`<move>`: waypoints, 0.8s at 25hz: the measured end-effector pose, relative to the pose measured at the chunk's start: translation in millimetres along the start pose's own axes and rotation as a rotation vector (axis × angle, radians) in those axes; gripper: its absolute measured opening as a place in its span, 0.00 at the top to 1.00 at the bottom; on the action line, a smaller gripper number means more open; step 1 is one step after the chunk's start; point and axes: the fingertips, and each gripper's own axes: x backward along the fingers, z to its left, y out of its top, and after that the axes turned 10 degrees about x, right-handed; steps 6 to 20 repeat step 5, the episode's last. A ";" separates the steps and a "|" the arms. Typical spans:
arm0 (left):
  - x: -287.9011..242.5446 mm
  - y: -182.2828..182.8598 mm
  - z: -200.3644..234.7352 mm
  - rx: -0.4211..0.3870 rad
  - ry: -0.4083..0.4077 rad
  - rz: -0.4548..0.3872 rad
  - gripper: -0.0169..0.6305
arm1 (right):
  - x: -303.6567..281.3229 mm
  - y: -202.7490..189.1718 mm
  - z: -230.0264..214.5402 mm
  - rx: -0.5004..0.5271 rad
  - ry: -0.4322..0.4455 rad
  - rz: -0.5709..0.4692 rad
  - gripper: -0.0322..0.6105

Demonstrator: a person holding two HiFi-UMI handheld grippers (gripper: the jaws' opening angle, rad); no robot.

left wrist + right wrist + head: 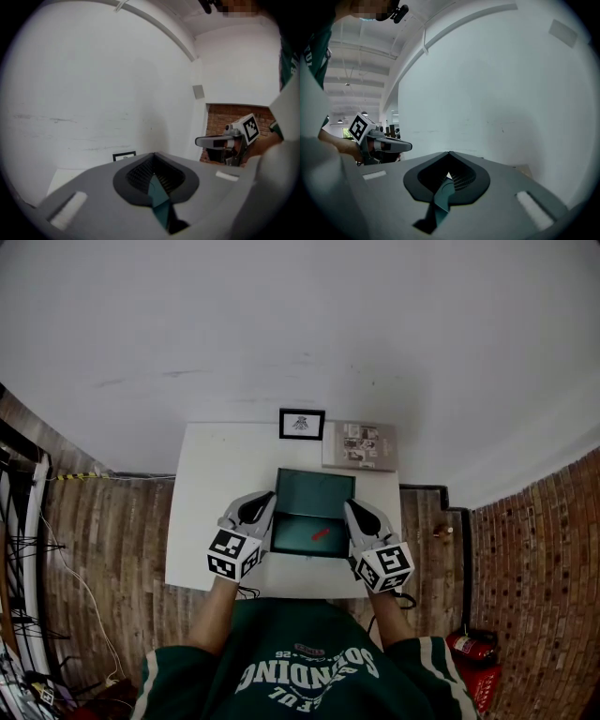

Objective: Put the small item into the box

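A dark green box (314,493) made of thin card sits open in the middle of a white table (211,512). The small red item (321,533) lies inside the box, on its dark floor, a little right of the middle. So the main job looks done: the item is in the box. The left gripper (265,514) is at the left side of the box and the right gripper (354,517) is at the right side. In the left gripper view, the two grey jaws are pressed close together, with a thin green bit of the box's side (161,206) pinched between them. The right gripper view shows the same thing: its jaws are nearly shut and squeeze a thin green bit of the box's side (440,199). So both grippers hold the box, one on each side, and neither one holds the item. What is left, I think, is small: maybe to let go of the box, or to close it if it has a lid, but I cannot tell which. Behind the box, at the far edge of the table, are a small picture in a black frame (301,424) and a grey printed sheet (361,446). Both are well apart from the grippers.
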 end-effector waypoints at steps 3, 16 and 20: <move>-1.0 -4.7 -1.5 0.003 -0.004 0.010 0.89 | 0.2 -1.4 -0.1 -0.003 -0.002 0.001 0.95; -1.8 -7.5 -2.0 0.007 -0.007 0.015 0.89 | 0.1 -2.7 -0.2 -0.006 -0.002 0.002 0.95; -1.8 -7.5 -2.0 0.007 -0.007 0.015 0.89 | 0.1 -2.7 -0.2 -0.006 -0.002 0.002 0.95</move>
